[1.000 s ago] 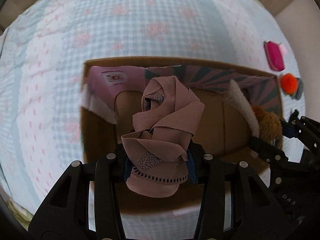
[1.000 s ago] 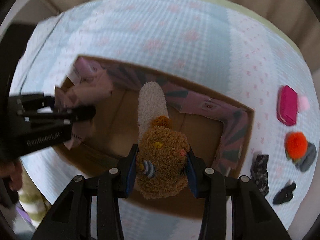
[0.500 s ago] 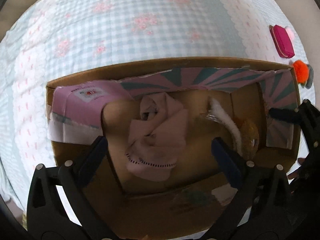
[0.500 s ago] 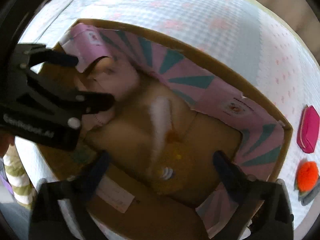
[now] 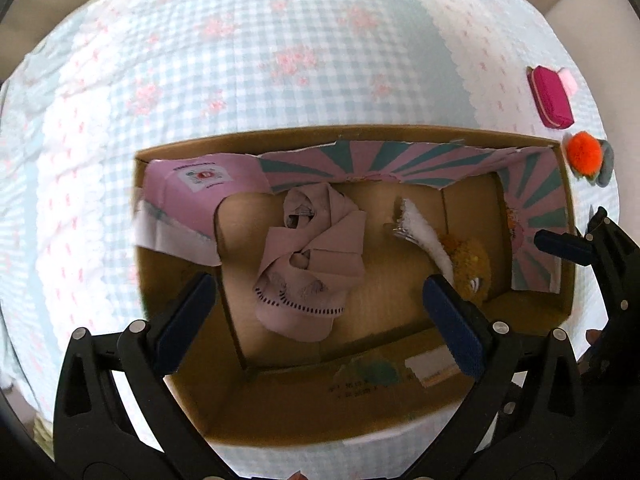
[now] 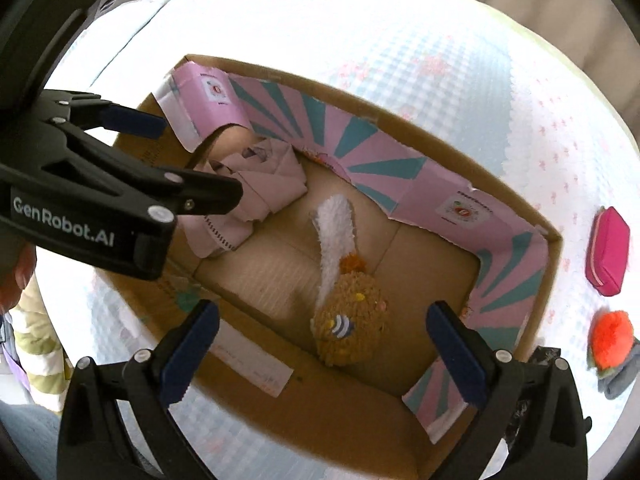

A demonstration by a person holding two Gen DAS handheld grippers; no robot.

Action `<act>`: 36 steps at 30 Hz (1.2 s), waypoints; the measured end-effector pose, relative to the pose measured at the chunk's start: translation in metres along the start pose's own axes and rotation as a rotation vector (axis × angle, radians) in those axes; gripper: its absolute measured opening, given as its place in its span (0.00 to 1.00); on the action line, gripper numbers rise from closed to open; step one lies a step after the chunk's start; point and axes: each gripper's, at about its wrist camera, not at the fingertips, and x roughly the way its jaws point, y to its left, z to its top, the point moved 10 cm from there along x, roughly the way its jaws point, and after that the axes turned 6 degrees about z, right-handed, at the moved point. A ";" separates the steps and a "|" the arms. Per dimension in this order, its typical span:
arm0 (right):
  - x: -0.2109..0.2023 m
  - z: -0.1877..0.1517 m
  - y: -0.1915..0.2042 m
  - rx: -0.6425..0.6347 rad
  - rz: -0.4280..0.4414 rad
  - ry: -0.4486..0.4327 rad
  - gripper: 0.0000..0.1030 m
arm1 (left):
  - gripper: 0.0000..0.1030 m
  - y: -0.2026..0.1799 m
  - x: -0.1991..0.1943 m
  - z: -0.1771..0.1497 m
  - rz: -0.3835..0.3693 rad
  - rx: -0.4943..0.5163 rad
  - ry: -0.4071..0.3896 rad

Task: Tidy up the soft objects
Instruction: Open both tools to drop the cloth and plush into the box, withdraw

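Cardboard box (image 6: pixel 554 240) on checked bedspread (image 5: pixel 248 60). Inside: folded pink cloth (image 5: pixel 312 256) at left end, brown plush toy (image 6: pixel 352 328) at right.

Left tongs (image 5: pixel 320 308): wide, empty, above box.

Right tongs (image 6: pixel 320 344): wide, empty, above box.

Outstanding: magenta pouch (image 6: pixel 606 256), orange pom-pom (image 6: pixel 612 338), grey item (image 6: pixel 622 376), all outside box. Judged partly done.

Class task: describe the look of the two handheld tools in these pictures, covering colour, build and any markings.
Both the left tool and the right tool are matte black plastic with open triangular cut-outs, silver screw heads and dark blue finger pads. White lettering on the left tool's side reads GenRobot.AI. No cables or sleeves show.
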 end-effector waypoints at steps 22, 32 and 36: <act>-0.170 0.000 0.023 0.196 -0.106 -0.267 1.00 | 1.00 0.011 -0.176 -0.048 -0.013 -0.067 -0.261; -0.263 -0.061 -0.031 0.414 -0.248 -0.421 1.00 | 1.00 -0.024 -0.249 -0.067 -0.024 -0.130 -0.407; -0.287 -0.092 -0.069 0.495 -0.287 -0.470 1.00 | 1.00 -0.062 -0.261 -0.069 -0.033 -0.122 -0.435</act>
